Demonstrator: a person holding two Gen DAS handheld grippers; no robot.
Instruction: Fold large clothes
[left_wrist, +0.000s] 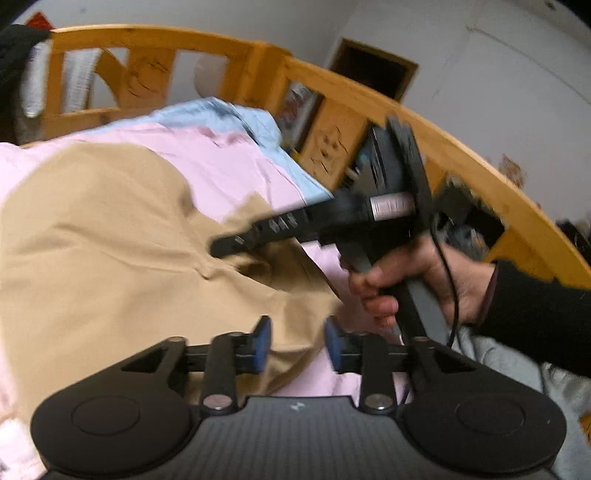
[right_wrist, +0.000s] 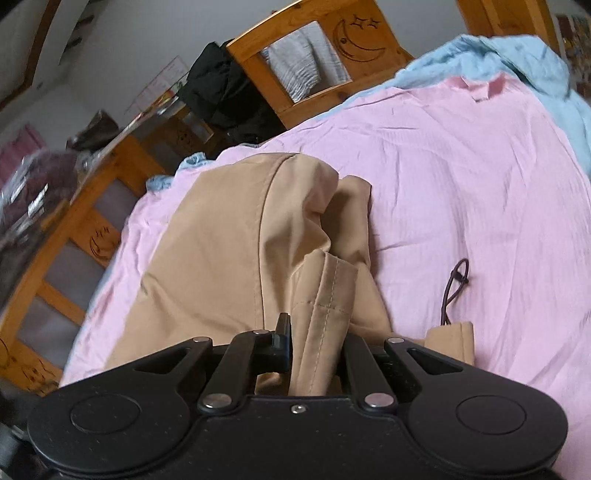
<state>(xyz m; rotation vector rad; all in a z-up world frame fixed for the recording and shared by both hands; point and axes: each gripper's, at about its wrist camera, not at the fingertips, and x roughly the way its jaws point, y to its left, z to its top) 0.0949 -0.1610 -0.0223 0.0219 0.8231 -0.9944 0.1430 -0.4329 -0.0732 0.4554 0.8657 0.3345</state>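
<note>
A large tan garment (left_wrist: 110, 236) lies spread on a pink sheet (left_wrist: 236, 166) on the bed. My left gripper (left_wrist: 298, 343) hovers over the garment's near edge; its blue pads (left_wrist: 263, 341) stand apart with cloth lying below them, not pinched. In the left wrist view a hand (left_wrist: 402, 280) holds my right gripper (left_wrist: 225, 248), whose tips rest at a fold of the tan cloth. In the right wrist view my right gripper (right_wrist: 317, 350) is shut on a stitched hem of the tan garment (right_wrist: 221, 240), which bunches up between the fingers. A dark drawstring (right_wrist: 456, 288) trails onto the pink sheet (right_wrist: 461, 166).
A wooden bed rail (left_wrist: 461, 155) curves around the far side and a wooden frame (right_wrist: 74, 221) runs along the left. A blue blanket (right_wrist: 517, 62) lies past the pink sheet. Black clothing (right_wrist: 221, 92) hangs over the headboard (right_wrist: 325, 44). Grey cloth (left_wrist: 517, 369) lies near the sleeve.
</note>
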